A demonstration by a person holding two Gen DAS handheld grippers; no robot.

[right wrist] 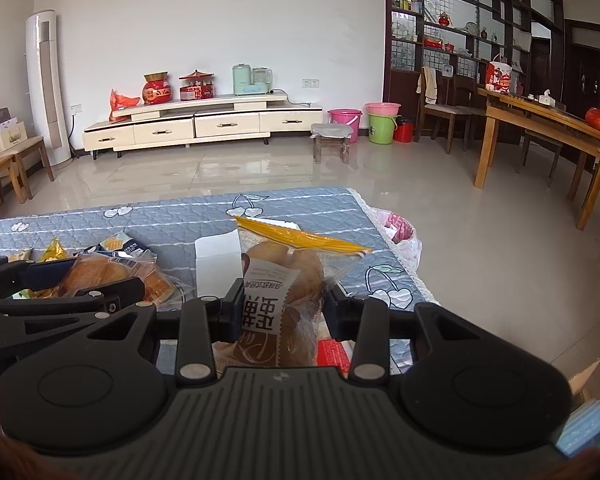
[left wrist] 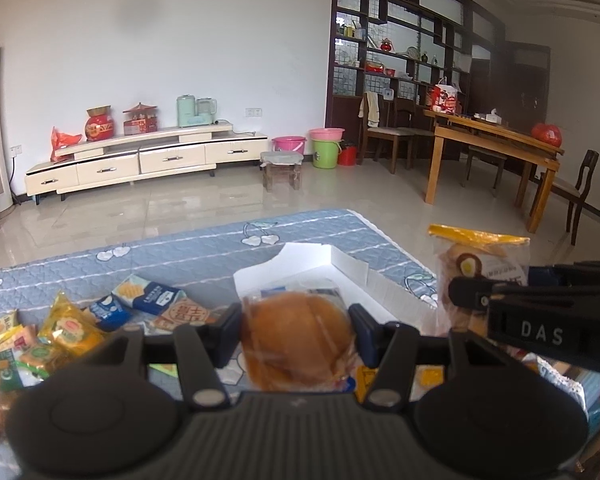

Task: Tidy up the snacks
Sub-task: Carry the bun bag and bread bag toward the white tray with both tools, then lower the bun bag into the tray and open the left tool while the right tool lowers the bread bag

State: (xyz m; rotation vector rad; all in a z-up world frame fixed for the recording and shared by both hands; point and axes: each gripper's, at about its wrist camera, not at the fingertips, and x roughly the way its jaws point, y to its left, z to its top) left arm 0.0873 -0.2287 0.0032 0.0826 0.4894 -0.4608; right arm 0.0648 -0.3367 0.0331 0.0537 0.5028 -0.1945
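Clamped between left gripper (left wrist: 296, 330) fingers: a wrapped bun (left wrist: 296, 340), held above the white box (left wrist: 348, 268). Right gripper (right wrist: 284, 312) grips a yellow-sealed bread bag (right wrist: 284, 280) alongside. Step judged: carrying to the box. Next: lower and release inside; loose snacks (left wrist: 60, 332) remain on the blue cloth (left wrist: 204, 248).

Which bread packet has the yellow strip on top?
The tall clear bread packet with brown label in the right gripper. The round bun packet in the left gripper has none.

blocked left: loose snack packets (left wrist: 60, 332) | ahead: white box (left wrist: 340, 272) | open: quilted cloth (left wrist: 188, 248) beyond
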